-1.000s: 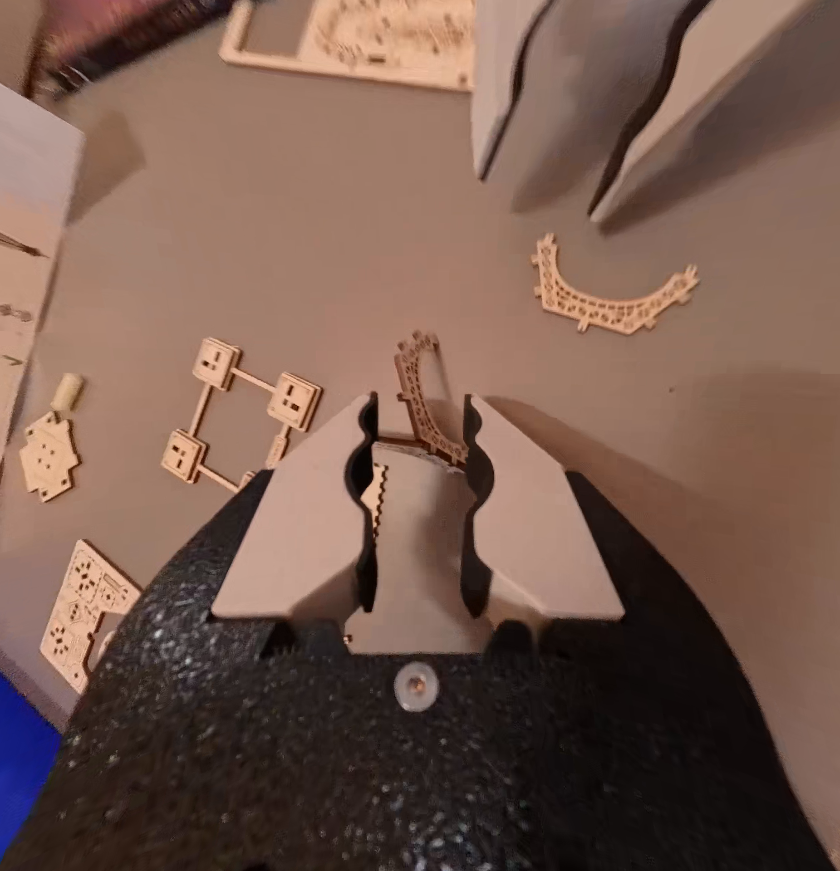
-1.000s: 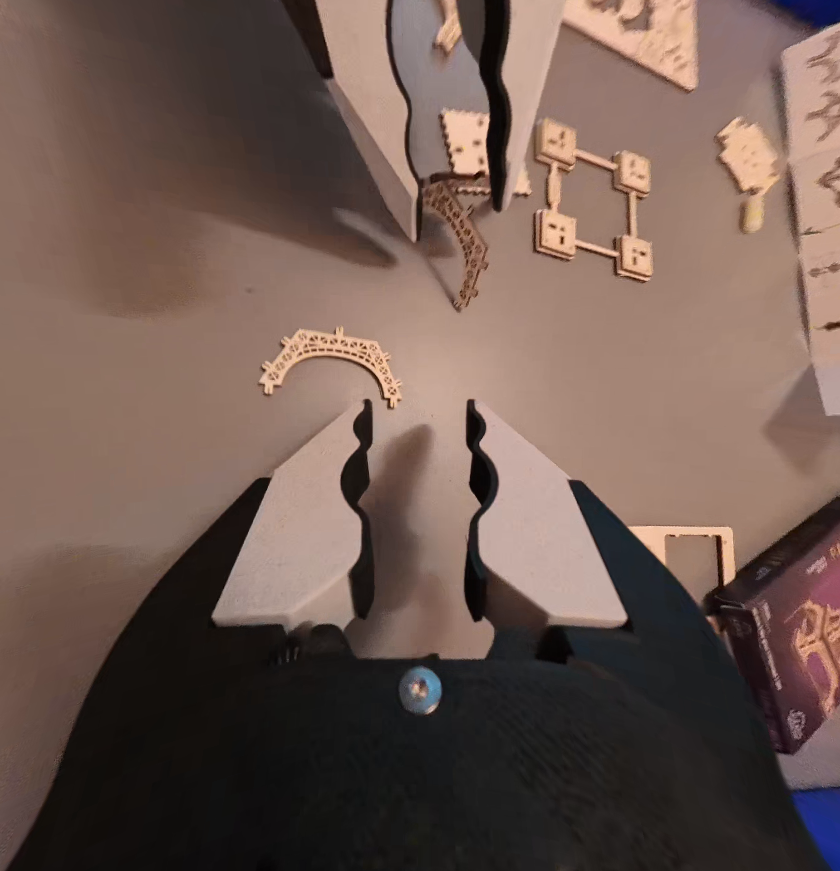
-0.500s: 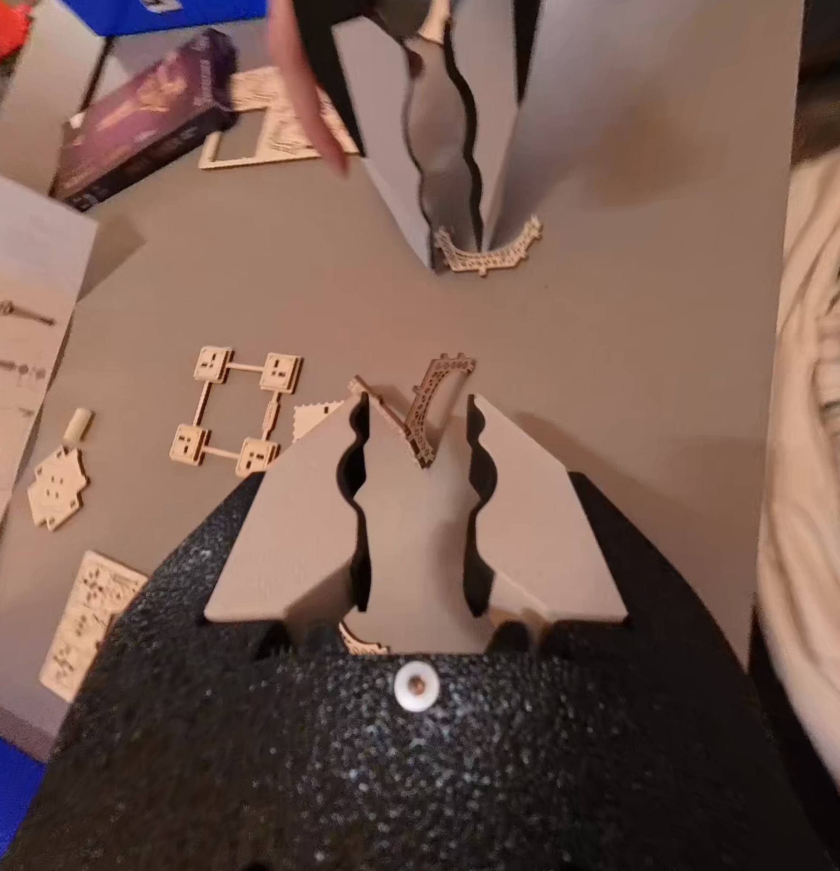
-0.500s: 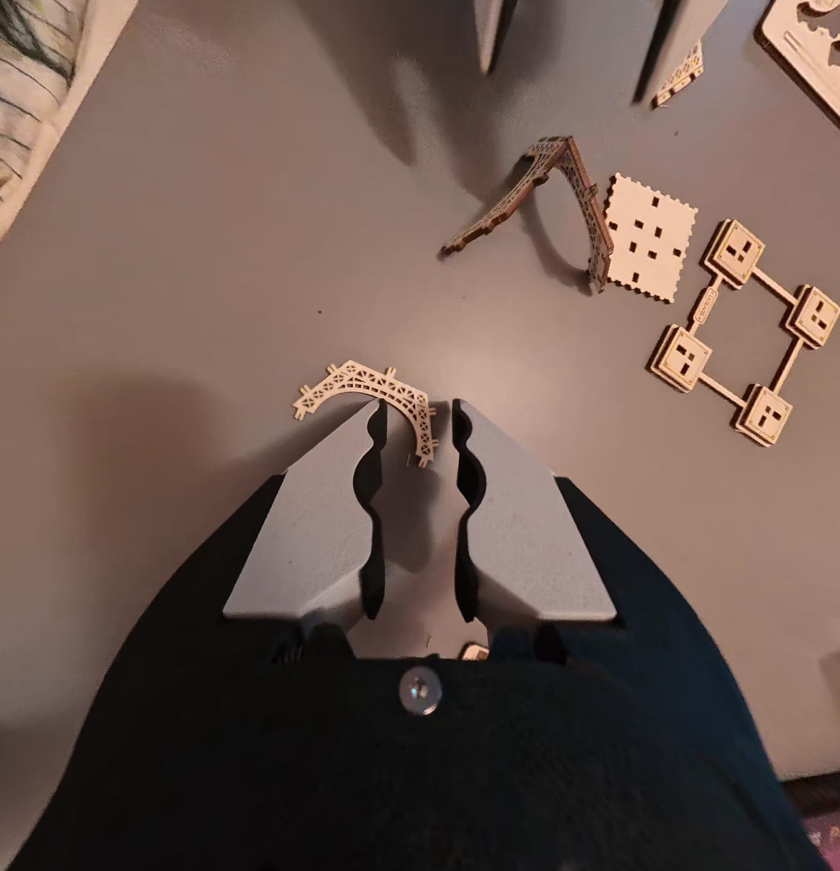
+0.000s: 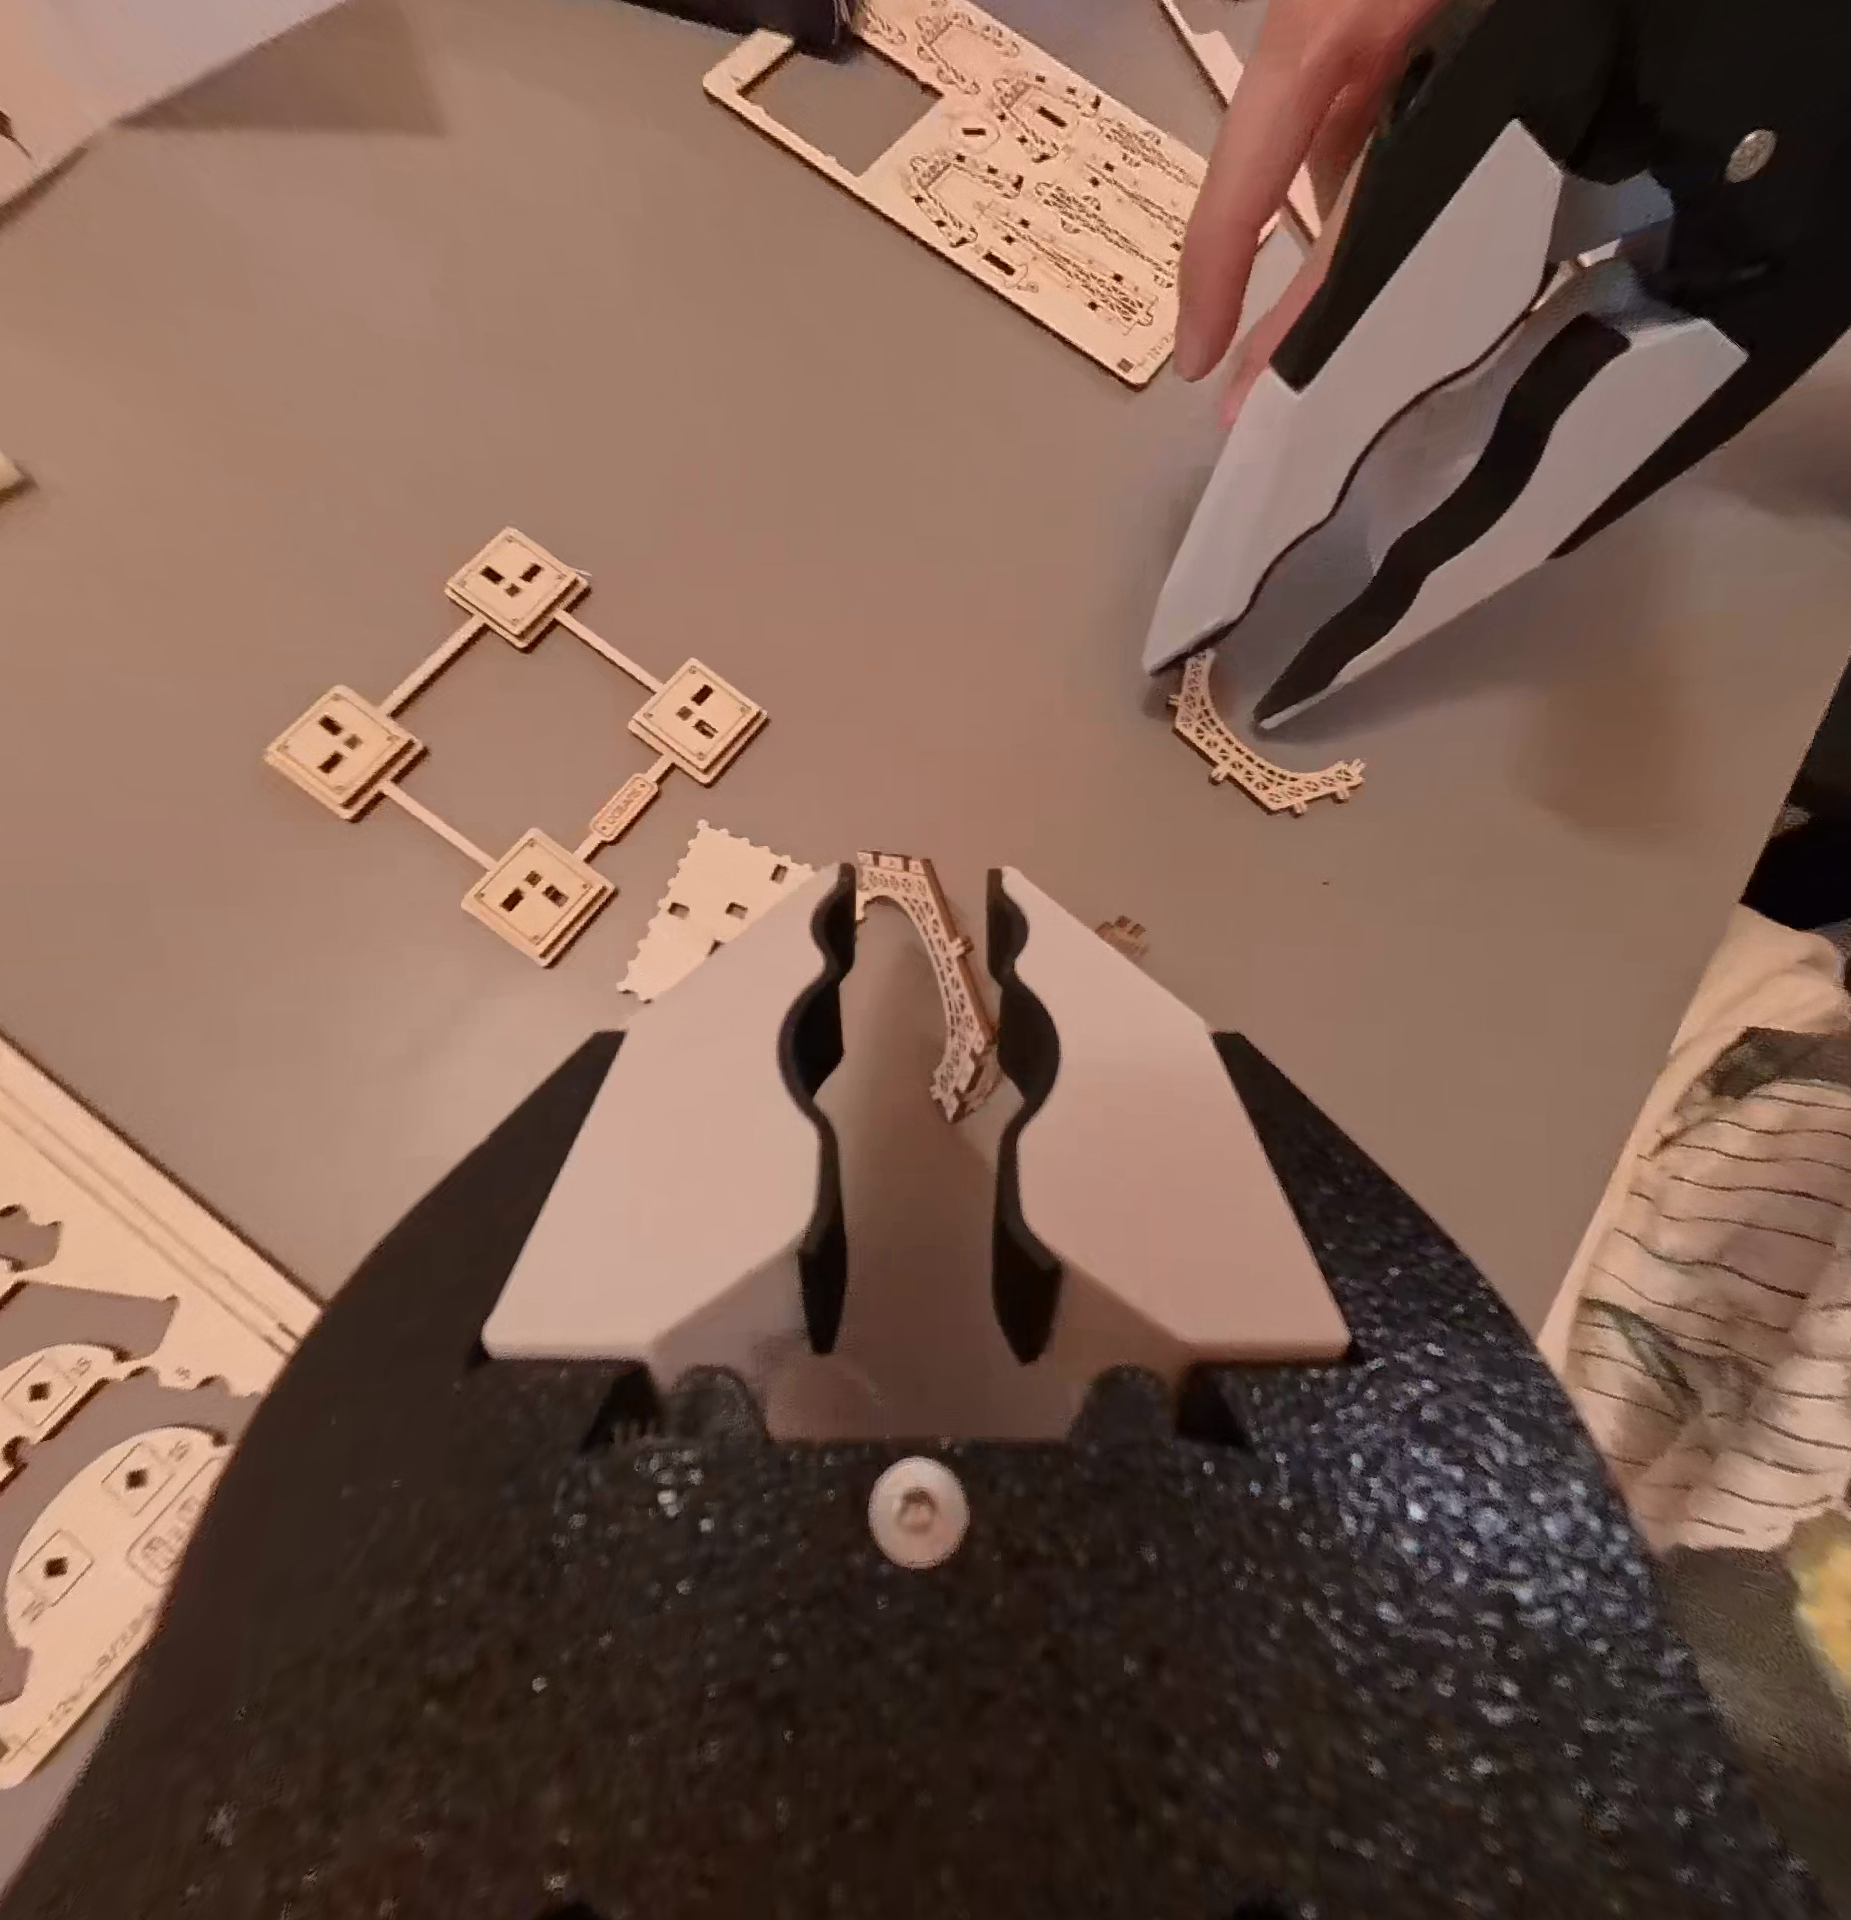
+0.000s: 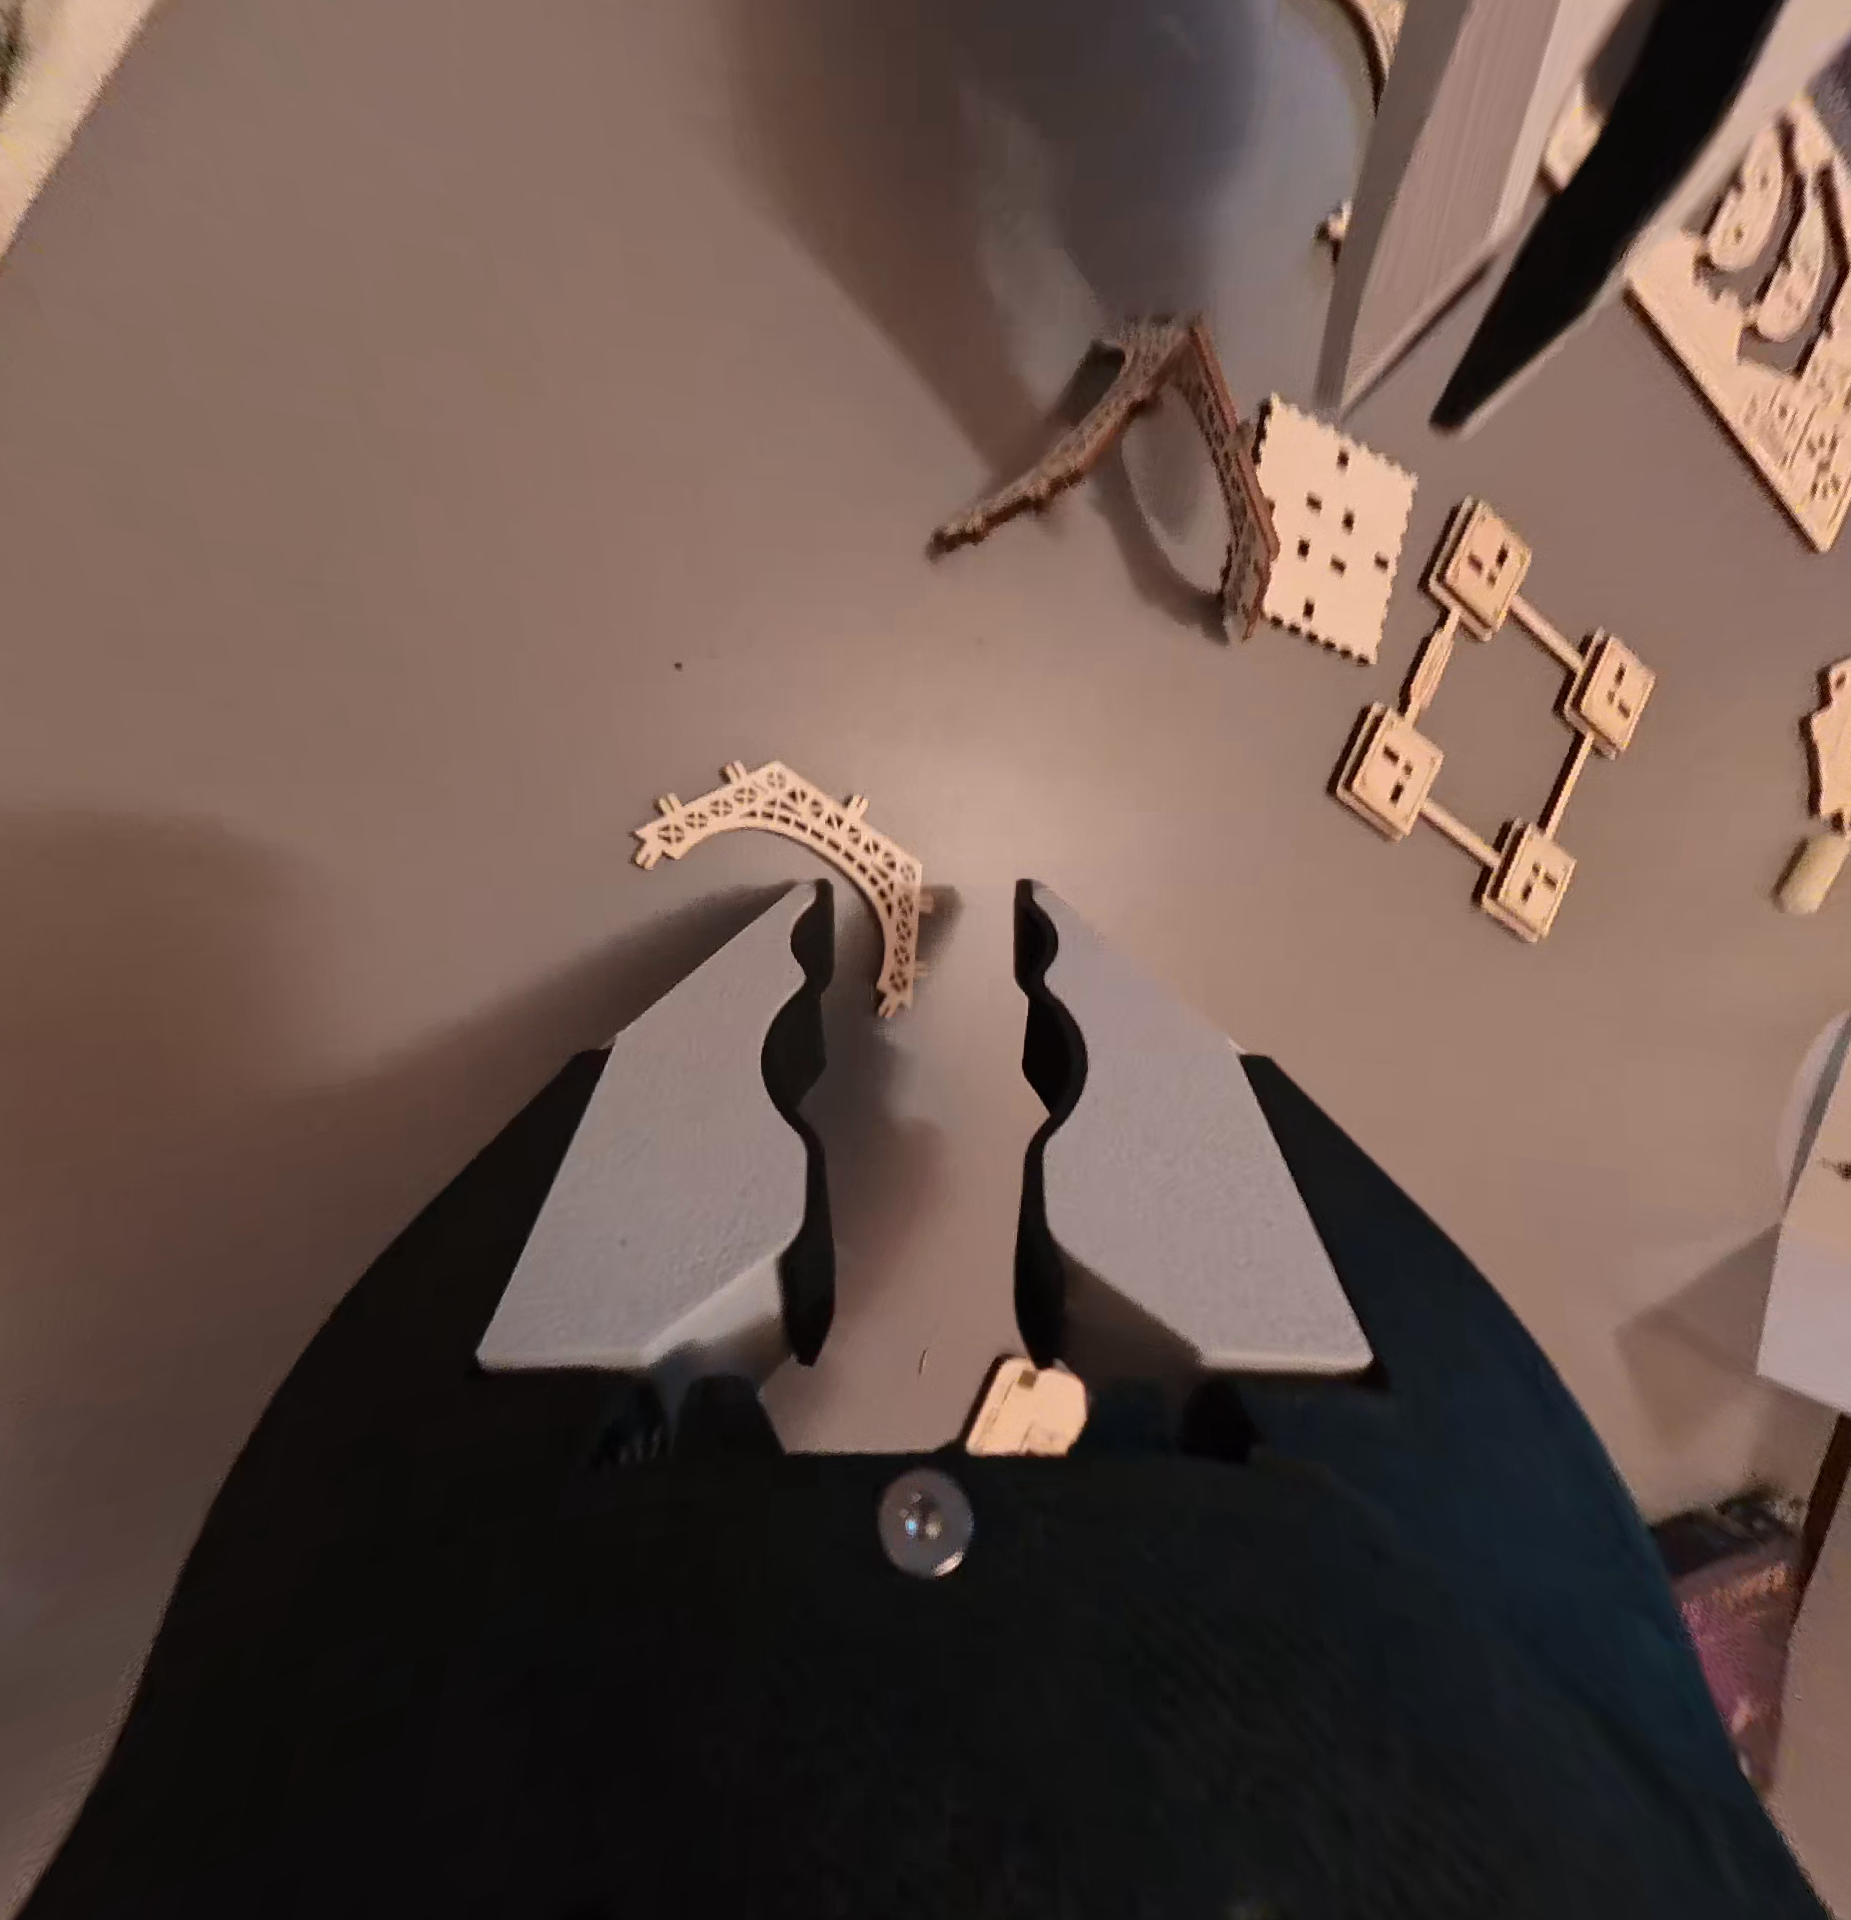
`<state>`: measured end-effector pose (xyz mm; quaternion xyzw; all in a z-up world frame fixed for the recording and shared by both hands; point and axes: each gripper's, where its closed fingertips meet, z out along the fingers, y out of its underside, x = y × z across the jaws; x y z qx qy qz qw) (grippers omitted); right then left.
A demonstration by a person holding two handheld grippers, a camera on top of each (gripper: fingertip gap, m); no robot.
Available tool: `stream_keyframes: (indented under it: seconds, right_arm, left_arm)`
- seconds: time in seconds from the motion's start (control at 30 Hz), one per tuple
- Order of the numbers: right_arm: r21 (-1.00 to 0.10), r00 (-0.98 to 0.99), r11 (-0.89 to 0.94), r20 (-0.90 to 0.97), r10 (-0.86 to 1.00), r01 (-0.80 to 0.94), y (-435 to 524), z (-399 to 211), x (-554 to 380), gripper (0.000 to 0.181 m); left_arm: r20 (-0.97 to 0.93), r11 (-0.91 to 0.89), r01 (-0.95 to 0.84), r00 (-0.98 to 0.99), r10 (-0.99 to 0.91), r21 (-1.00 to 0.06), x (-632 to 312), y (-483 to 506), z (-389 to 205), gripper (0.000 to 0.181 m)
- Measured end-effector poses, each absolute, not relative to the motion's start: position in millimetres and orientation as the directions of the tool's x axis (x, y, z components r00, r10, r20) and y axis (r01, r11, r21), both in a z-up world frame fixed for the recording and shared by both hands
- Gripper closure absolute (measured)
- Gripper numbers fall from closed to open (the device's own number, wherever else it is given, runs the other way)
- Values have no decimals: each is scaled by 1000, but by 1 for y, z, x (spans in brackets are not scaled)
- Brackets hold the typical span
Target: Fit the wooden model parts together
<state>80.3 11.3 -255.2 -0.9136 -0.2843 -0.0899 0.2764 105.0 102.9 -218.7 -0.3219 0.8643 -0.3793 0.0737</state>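
Grey table (image 5: 692,395) strewn with wooden parts. At its edges, cut sheets (image 5: 1014,177), one far, one near left. Mid-table, square frame (image 5: 516,743) with four corner blocks, notched plate (image 5: 708,920) just beside it. Left gripper (image 5: 921,883) released, jaws apart over joined standing arches (image 5: 947,992), blocking most of them from view. Right gripper (image 6: 916,894) likewise spread, tips down around one end of flat arch (image 6: 796,831), not yet clenched. Small peg (image 6: 1814,883) far right.
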Motion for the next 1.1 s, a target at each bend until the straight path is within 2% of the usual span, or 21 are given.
stream_keyframes:
  seconds: [0.17, 0.37, 0.47, 0.57, 0.67, 0.73, 0.97, 1.03, 1.1]
  right_arm:
    - [-432, 775, -652, 230, 588, 623, 18, -265, 69, 166]
    - [-446, 783, -652, 236, 575, 613, 22, -266, 70, 176]
    - [-463, 795, -653, 248, 554, 599, 22, -266, 71, 176]
    - [-404, 764, -649, 322, 558, 645, 21, -261, 78, 159]
    - [-419, 760, -637, 296, 579, 647, 25, -257, 74, 152]
    - [-392, 739, -633, 253, 624, 668, 25, -262, 70, 149]
    - [-377, 752, -698, -4, 659, 609, 26, -267, 62, 170]
    - [-401, 755, -683, 35, 654, 610, 31, -267, 65, 173]
    - [-419, 770, -661, 181, 612, 623, 36, -264, 78, 173]
  left_arm:
    - [173, 550, -546, -791, -587, -633, 101, 97, -227, 164]
    - [150, 573, -526, -805, -574, -628, 104, 99, -223, 167]
    - [159, 570, -532, -803, -575, -627, 106, 100, -224, 167]
    - [149, 571, -527, -803, -577, -630, 108, 103, -226, 167]
    - [174, 543, -530, -801, -574, -651, 108, 102, -223, 167]
    - [189, 522, -533, -798, -573, -666, 110, 102, -221, 167]
    - [245, 467, -539, -797, -552, -702, 109, 99, -216, 167]
    - [248, 444, -529, -799, -548, -724, 109, 99, -212, 167]
    - [241, 402, -499, -806, -540, -768, 109, 98, -201, 166]
